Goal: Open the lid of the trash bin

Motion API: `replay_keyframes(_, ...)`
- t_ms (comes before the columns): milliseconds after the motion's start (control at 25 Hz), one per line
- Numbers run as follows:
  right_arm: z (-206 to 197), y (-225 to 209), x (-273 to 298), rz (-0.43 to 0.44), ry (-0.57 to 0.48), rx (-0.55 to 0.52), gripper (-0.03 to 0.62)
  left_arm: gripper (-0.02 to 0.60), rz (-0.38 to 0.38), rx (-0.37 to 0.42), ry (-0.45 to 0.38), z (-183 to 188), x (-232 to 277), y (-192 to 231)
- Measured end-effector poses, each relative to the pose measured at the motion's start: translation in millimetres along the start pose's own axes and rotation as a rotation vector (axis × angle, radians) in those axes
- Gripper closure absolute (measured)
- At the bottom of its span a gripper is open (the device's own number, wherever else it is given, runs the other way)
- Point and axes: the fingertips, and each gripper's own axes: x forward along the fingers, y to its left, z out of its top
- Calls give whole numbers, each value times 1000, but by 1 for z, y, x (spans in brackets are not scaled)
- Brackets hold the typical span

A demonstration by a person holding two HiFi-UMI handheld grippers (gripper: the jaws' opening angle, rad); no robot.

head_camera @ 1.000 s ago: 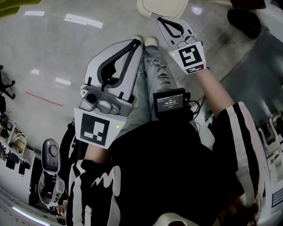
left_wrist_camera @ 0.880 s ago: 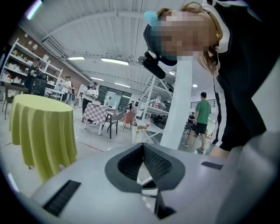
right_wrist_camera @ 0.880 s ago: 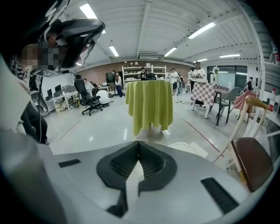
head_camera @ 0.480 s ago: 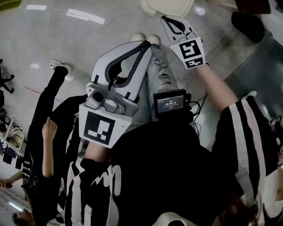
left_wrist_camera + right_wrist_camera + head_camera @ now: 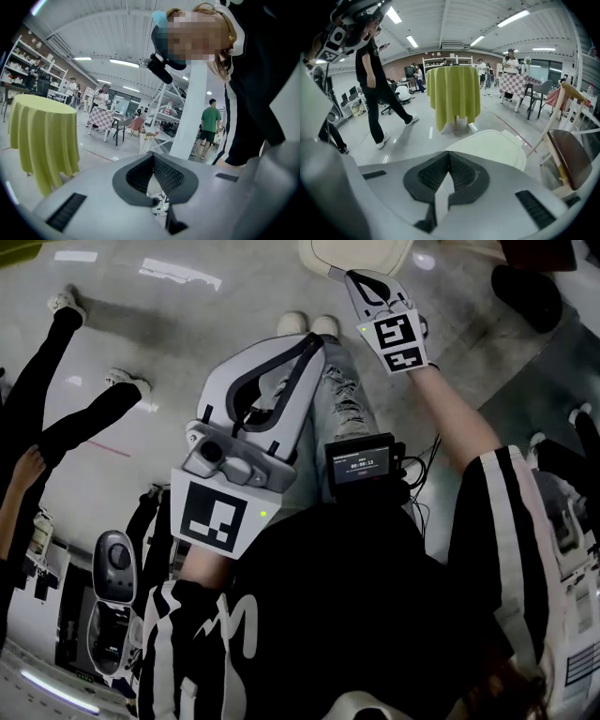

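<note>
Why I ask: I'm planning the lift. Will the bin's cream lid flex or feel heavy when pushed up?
The lid looks like moulded plastic, so probably stiff and fairly light. Its smooth top may let the right gripper slip; the stepped far edge likely gives better purchase.

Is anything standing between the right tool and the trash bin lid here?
Nothing visible does. The right tool, jaws together and empty, points straight at the cream lid, which lies just beyond its tips with no object between them.
</note>
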Motion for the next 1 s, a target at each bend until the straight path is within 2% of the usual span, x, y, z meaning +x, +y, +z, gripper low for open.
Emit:
replay_keyframes(280, -24, -5, 15, -7, 88, -40, 588, 574, 2, -1, 0, 3, 1, 2)
replay_keyframes(440, -44, -6, 26, -12, 162, -25, 588, 574, 5, -1, 9, 2, 0, 4)
replay_keyframes(1000, -75, -2, 43, -12, 280, -119, 588, 574, 21, -12, 9, -1, 2, 7)
